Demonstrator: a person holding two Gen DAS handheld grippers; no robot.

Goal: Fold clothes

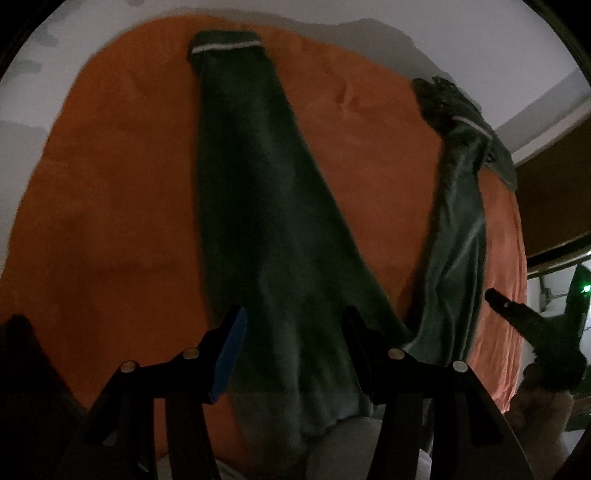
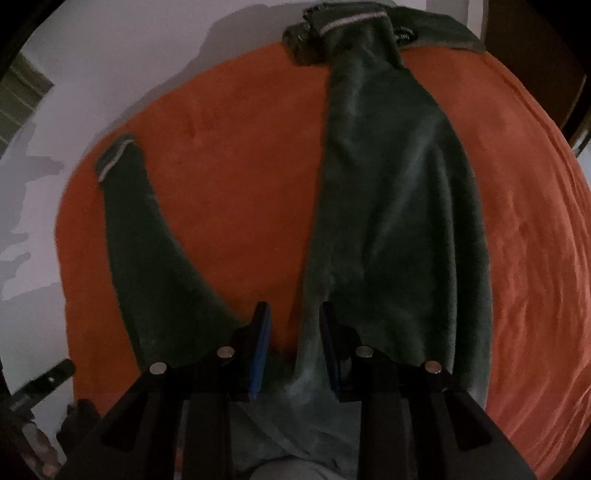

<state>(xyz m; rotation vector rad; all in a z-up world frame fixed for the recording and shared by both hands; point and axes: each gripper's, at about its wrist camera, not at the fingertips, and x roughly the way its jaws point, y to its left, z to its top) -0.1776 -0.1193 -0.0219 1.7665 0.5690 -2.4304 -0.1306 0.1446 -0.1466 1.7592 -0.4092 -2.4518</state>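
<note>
Dark green trousers [image 1: 266, 206] with pale-striped cuffs lie lengthwise on an orange bedspread [image 1: 110, 184]. In the left wrist view one leg runs straight away to its cuff [image 1: 225, 46], and the other leg [image 1: 454, 229] trails off to the right. My left gripper [image 1: 295, 314] points steeply down, its jaws half apart and closed on the bunched near end of the cloth. In the right wrist view my right gripper [image 2: 293, 310] is shut on a narrow fold of the trousers [image 2: 388, 203], and the other leg [image 2: 147, 258] curves away to the left. Both near ends hang lifted off the bed.
A pale wall [image 1: 369, 22] rises behind the bed. The bedspread's right edge [image 2: 535, 295] drops away. A hand [image 1: 535, 406] with the other gripper shows at the right rim of the left wrist view. Dark furniture [image 1: 554, 192] stands to the right.
</note>
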